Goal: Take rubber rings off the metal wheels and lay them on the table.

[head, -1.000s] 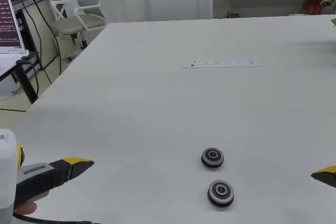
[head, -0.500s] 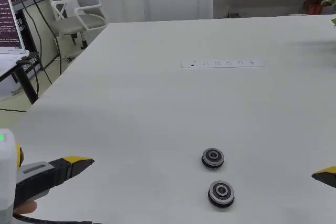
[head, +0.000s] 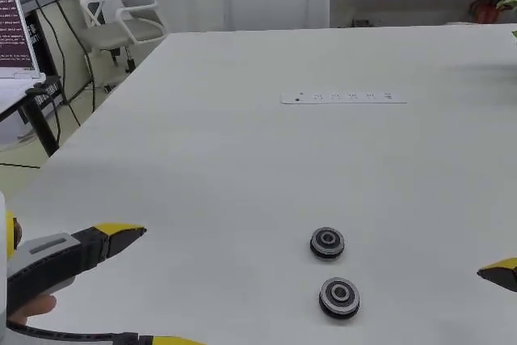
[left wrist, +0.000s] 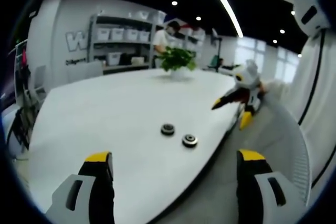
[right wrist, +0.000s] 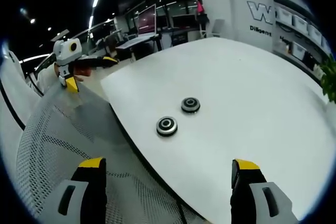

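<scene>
Basically square one here. The far wheel and near wheel sit close together near the counter's front edge. The dark rubber rings look to be on both, none laid out. Left tool and right tool are wide open, empty, well off to either side. Power strip sits way back; nothing blocks the reach.

An office: swivel chair, monitor, long white table.

Left hand-held gripper and right hand-held gripper, black jaws, yellow tips, grey slotted bases.
</scene>
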A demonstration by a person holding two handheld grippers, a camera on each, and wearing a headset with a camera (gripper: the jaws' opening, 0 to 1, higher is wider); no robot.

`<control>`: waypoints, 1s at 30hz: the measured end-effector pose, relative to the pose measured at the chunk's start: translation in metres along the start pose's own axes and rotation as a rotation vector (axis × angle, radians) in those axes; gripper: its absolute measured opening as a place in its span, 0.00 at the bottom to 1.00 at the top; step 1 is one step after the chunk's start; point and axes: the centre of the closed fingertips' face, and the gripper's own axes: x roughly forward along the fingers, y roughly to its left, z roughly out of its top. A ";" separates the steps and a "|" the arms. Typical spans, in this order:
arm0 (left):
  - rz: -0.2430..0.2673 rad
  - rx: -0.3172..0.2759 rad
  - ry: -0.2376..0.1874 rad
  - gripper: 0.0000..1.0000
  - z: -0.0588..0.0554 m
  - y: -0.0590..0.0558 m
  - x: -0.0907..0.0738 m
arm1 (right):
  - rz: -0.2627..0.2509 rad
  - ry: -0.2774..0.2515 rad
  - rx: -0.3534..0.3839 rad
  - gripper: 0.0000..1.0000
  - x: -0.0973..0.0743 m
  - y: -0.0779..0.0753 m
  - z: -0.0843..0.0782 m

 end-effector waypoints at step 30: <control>-0.109 0.256 -0.079 1.00 0.088 -0.011 0.021 | 0.018 -0.275 -0.152 0.87 -0.027 -0.004 0.091</control>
